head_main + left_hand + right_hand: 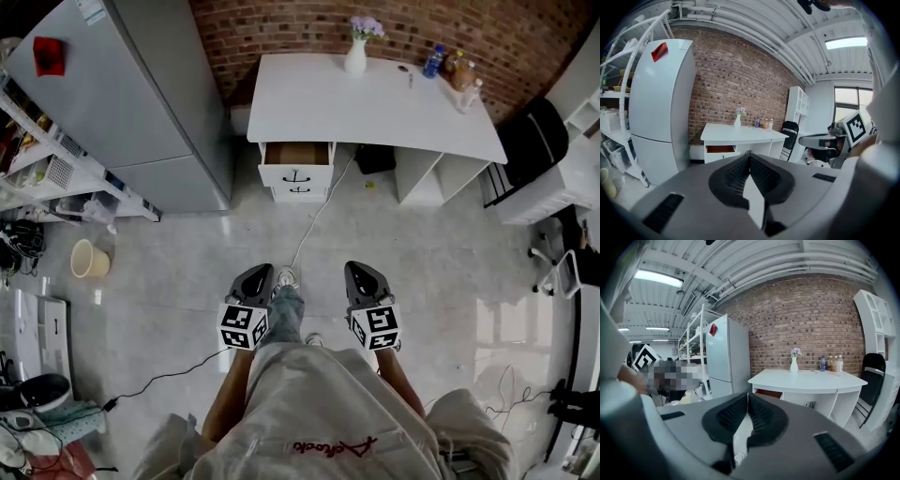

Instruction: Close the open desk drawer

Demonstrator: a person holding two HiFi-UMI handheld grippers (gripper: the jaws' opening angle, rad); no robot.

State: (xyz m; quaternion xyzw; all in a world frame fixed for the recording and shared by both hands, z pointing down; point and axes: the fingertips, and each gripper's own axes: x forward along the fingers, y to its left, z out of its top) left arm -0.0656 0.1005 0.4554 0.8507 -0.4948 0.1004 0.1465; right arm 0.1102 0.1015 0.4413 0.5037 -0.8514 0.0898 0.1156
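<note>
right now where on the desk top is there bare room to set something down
In the head view, the white desk is bare across its left half and front edge, forward of the flower vase. Its back right corner is crowded with bottles.

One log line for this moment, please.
position: short of desk | top drawer: open | left gripper: shut, empty | right gripper: shut, empty

The wall (pixel 281 28) is rough, matt red-brown brick. The desk (pixel 375 103) has a smooth white top, and its drawer (pixel 296 155) shows brown wood inside. The floor (pixel 187 272) is pale, polished and reflective. The fridge (pixel 122 84) is smooth and satiny. The left gripper (pixel 257 271) and right gripper (pixel 360 269) look like matt grey plastic, with black ribbed pads (pixel 735 176).
</note>
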